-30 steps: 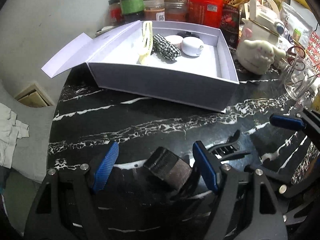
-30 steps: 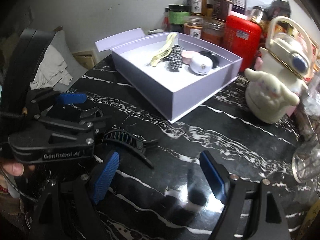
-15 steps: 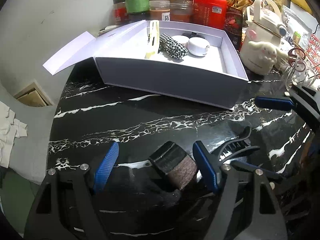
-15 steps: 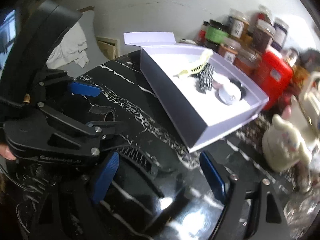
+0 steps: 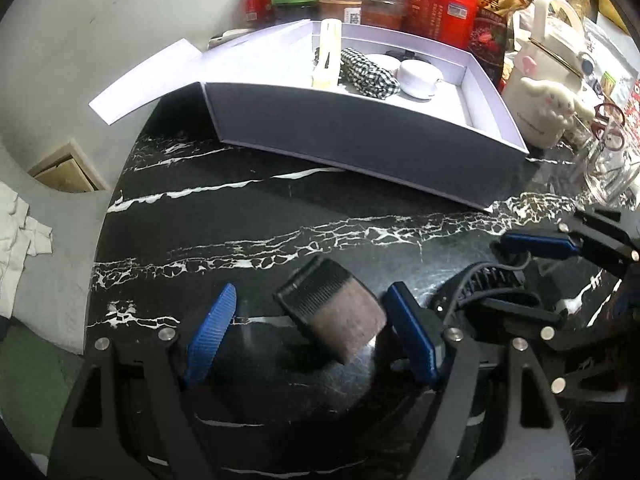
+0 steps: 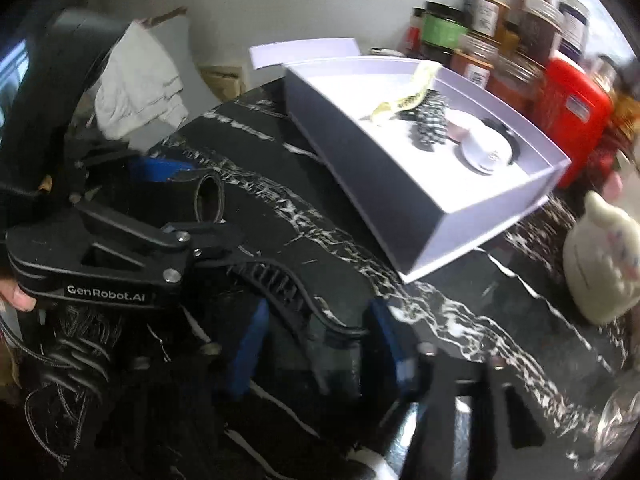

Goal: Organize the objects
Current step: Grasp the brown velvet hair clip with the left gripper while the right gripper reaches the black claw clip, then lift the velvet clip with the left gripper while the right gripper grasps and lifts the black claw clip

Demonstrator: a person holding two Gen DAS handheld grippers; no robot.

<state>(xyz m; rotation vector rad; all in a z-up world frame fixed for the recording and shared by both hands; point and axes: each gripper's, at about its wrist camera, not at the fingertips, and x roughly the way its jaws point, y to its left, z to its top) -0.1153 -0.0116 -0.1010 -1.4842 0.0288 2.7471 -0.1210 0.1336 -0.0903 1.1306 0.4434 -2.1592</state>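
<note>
Motion blur smears the right gripper point(image 6: 316, 344) over the black hair claw point(image 6: 280, 280).
Jaws look spread around it; left gripper point(image 5: 308, 332) gapes around a half-hidden dark band point(image 5: 332, 312).

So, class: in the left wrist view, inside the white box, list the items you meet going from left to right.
Cream hair clip → black-and-white checked scrunchie → white round case.

The right tool point(image 6: 316, 354) has closed in around the black hair claw point(image 6: 288, 284).
</note>
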